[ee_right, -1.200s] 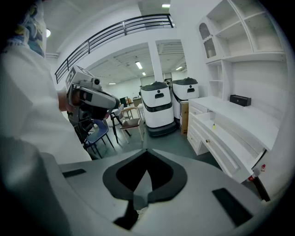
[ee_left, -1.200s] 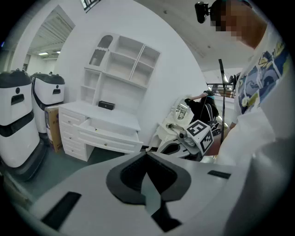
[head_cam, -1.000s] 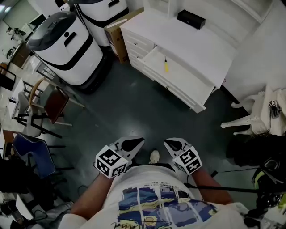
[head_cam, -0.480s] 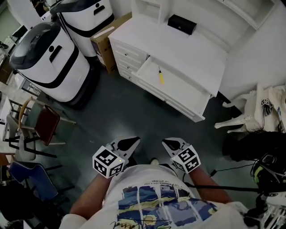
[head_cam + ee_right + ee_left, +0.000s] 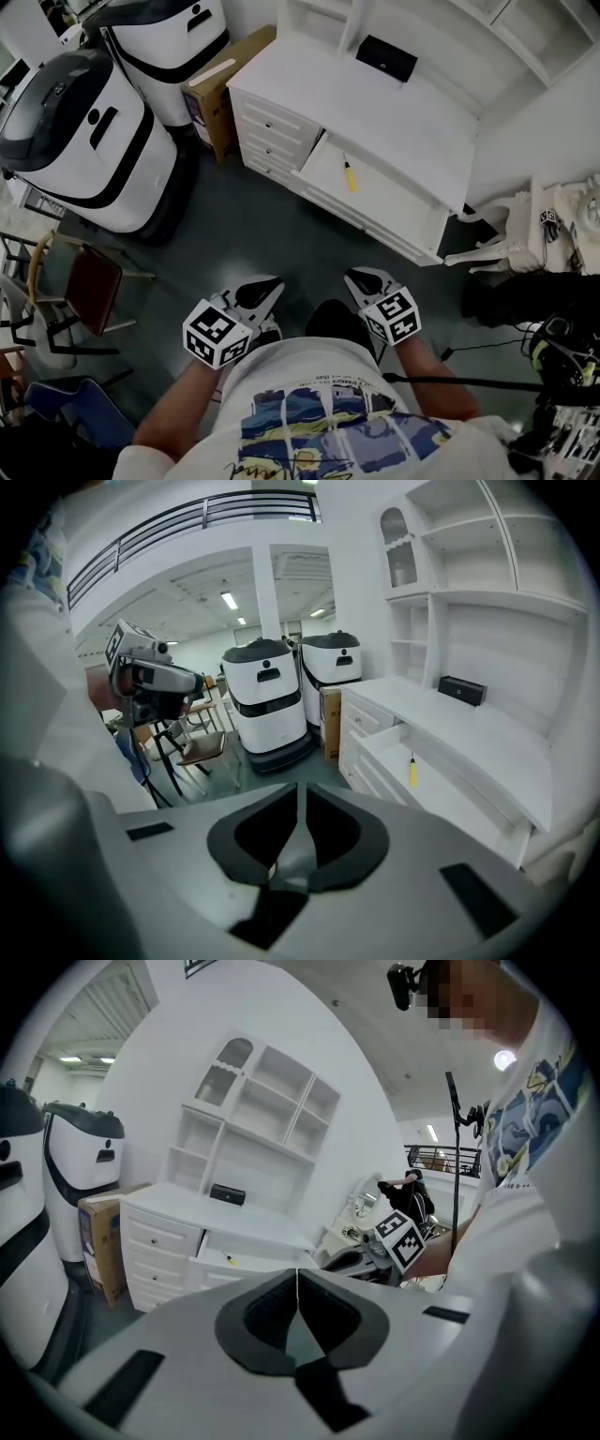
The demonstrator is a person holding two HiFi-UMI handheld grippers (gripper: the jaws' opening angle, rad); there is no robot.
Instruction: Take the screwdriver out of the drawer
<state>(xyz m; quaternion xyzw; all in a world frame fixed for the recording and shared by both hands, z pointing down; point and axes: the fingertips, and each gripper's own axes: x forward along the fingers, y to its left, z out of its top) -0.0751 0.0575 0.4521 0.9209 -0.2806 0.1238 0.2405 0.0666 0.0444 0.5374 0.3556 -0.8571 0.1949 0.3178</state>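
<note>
While we hold the left gripper (image 5: 266,288) and right gripper (image 5: 358,278) in front of the white desk (image 5: 412,112), jaws together and empty, the yellow screwdriver (image 5: 349,174) lies alone in that desk's open drawer (image 5: 380,195), well apart from both.

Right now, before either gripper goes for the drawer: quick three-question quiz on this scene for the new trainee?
1. True or false: the screwdriver lies in the open drawer of the white desk.
2. What sits on the desk top? A) black box B) mug C) laptop
3. What is between the jaws of the left gripper?

Key: 1 true. 2 A. 3 nothing; the jaws are shut and empty.
</note>
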